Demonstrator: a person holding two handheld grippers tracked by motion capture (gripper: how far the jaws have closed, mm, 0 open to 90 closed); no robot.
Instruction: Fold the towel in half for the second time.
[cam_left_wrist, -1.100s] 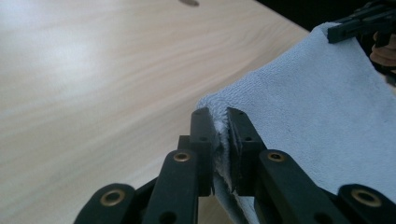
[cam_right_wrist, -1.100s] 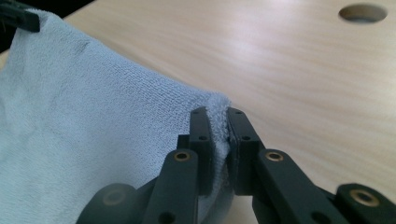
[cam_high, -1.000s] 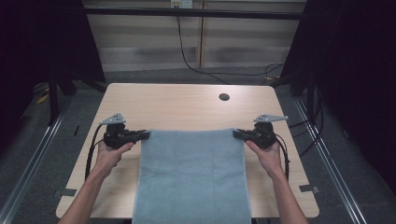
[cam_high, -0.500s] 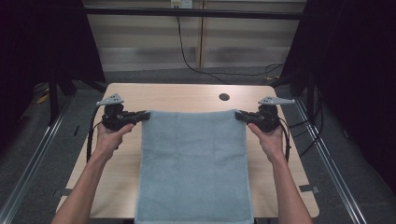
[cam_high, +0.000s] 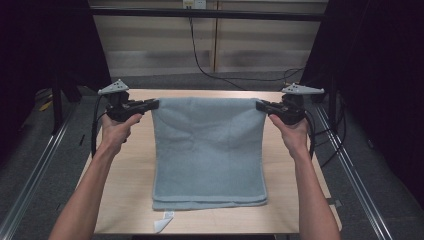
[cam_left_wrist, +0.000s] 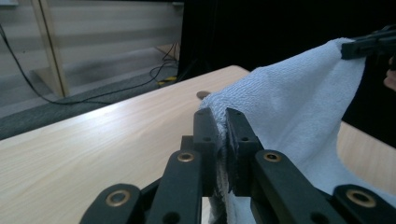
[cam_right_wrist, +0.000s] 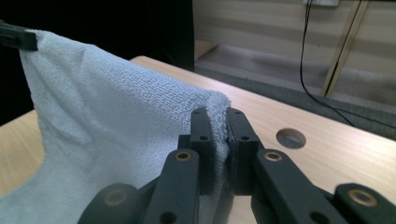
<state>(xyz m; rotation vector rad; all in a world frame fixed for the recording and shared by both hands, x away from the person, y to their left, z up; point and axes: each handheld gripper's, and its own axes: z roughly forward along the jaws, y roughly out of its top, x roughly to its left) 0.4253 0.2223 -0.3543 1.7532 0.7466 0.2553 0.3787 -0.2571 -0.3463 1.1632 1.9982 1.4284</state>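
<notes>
A light blue towel (cam_high: 207, 145) is stretched between both grippers above the wooden table (cam_high: 122, 185). My left gripper (cam_high: 153, 104) is shut on the towel's upper left corner, and in the left gripper view its jaws (cam_left_wrist: 222, 116) pinch the cloth edge. My right gripper (cam_high: 260, 105) is shut on the upper right corner, and its jaws (cam_right_wrist: 221, 115) clamp the hem in the right gripper view. The top edge sags slightly between them. The towel's lower part, a doubled layer, rests on the table near the front.
A round hole (cam_right_wrist: 290, 138) sits in the tabletop at its far side. A small white tag (cam_high: 162, 223) lies at the table's front edge. Black cables (cam_high: 205, 55) run across the floor behind, and metal rails (cam_high: 350, 175) flank the table.
Both grippers have risen and moved away from the person, carrying the towel's far edge. The towel lay flat a second ago; its upper part now hangs lifted off the table.
</notes>
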